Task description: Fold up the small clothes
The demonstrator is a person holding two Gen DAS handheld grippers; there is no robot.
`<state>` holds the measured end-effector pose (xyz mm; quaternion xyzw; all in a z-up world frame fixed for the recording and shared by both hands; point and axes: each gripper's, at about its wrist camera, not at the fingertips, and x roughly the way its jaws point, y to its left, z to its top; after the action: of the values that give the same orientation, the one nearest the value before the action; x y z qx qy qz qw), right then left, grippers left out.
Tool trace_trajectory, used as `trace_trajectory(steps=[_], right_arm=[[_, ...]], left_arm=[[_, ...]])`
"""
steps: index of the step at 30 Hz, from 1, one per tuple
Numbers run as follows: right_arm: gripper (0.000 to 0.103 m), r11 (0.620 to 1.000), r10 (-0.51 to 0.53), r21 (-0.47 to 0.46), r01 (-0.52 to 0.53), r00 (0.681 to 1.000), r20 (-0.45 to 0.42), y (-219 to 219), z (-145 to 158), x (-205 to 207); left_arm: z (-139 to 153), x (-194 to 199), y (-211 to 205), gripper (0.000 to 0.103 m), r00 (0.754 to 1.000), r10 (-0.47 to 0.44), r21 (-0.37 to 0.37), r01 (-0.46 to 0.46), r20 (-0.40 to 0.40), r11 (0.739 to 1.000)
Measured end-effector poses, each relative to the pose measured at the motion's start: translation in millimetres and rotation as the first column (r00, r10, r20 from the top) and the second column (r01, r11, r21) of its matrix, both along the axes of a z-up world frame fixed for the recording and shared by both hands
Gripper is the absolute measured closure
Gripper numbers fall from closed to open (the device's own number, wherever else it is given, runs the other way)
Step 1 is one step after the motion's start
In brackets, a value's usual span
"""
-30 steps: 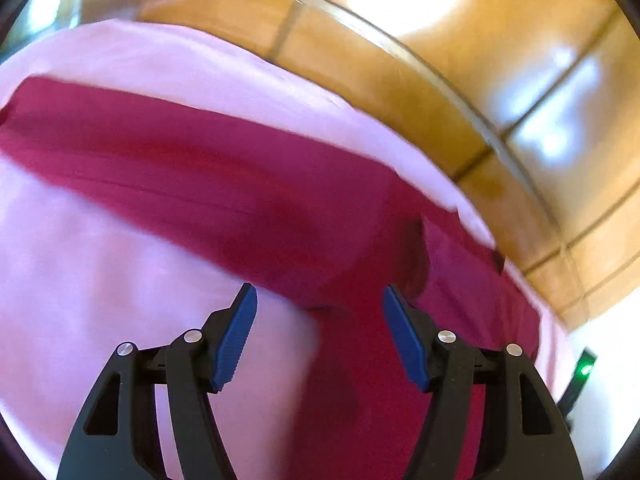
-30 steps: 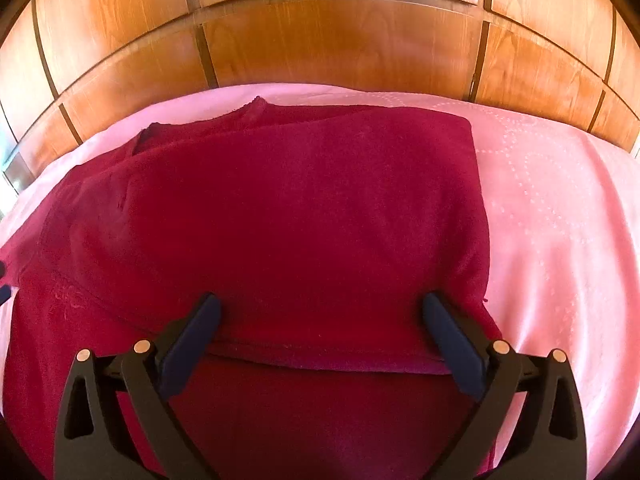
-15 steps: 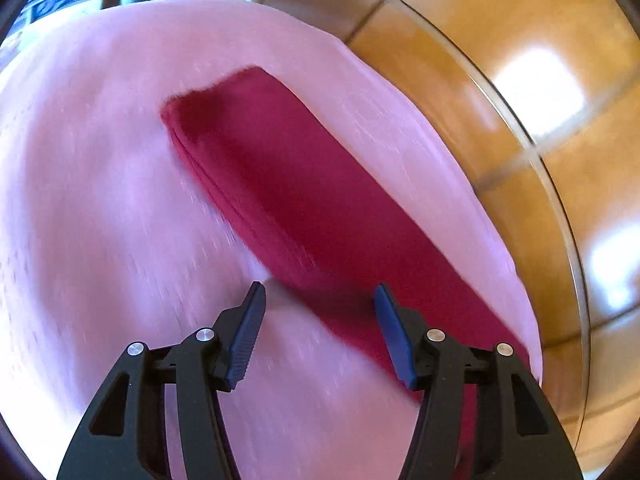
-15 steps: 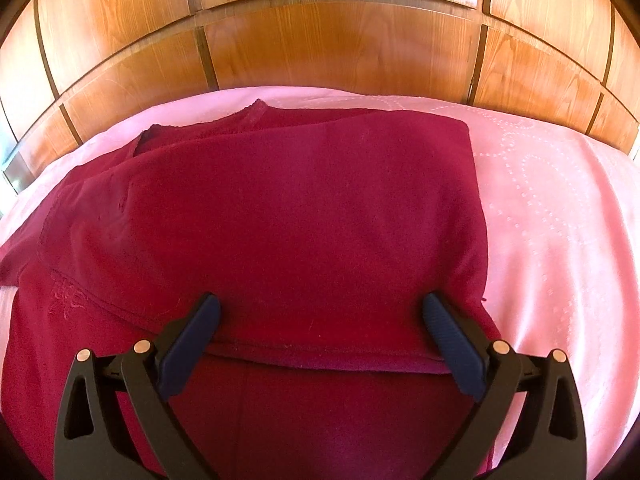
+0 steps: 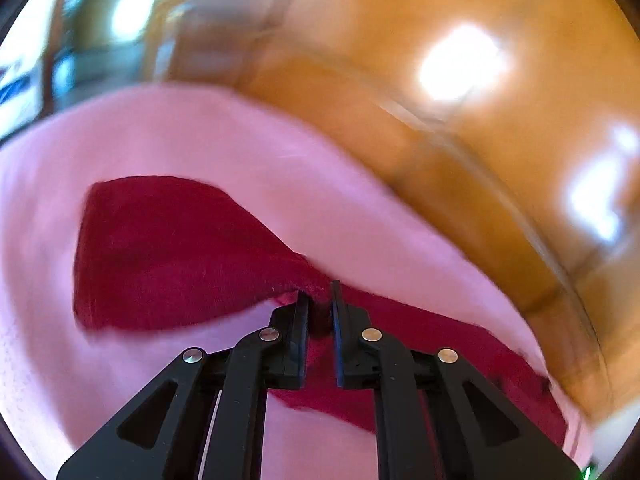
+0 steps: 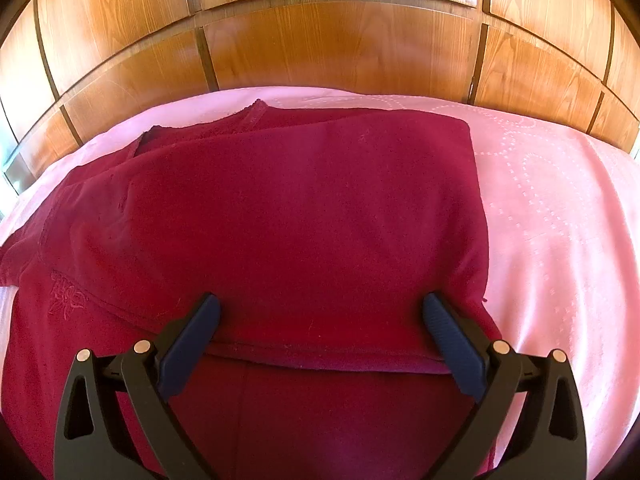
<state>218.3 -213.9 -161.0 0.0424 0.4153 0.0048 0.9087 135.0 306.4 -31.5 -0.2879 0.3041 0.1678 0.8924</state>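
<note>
In the left wrist view, the left gripper [image 5: 319, 298] is closed on an edge of the red garment [image 5: 168, 252], whose fabric is bunched between its jaws and spreads away over the pink bedsheet [image 5: 360, 216]. The right gripper [image 6: 320, 320] is spread wide and grips nothing, poised over the folded garment [image 6: 300, 216] on the sheet [image 6: 560, 240]. Behind stands a wooden headboard [image 6: 340, 40].

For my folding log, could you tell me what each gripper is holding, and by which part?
The left gripper pinches the dark red garment at its edge. The right gripper holds nothing, open over it.
</note>
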Motion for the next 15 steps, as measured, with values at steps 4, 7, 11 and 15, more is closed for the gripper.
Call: trace_trajectory(steps=[4, 7, 11, 15], right_arm=[[0.002, 1.0, 0.0, 0.002, 0.0, 1.0, 0.001, 0, 0, 0], [0.002, 1.0, 0.001, 0.007, -0.001, 1.0, 0.002, -2, 0, 0], [0.002, 1.0, 0.001, 0.01, -0.001, 1.0, 0.004, -2, 1, 0], [0.002, 1.0, 0.002, 0.016, -0.002, 1.0, 0.006, -3, 1, -1]], left_arm=[[25, 13, -94, 0.094, 0.967, -0.246, 0.094, 0.24, 0.059, 0.966], [22, 18, -170, 0.094, 0.906, -0.422, 0.154, 0.413, 0.031, 0.898], [-3, 20, -237, 0.079, 0.84, -0.541, 0.149, 0.541, -0.041, 0.828], [-19, -12, -268, 0.038, 0.802, -0.595, 0.138, 0.596, -0.05, 0.791]])
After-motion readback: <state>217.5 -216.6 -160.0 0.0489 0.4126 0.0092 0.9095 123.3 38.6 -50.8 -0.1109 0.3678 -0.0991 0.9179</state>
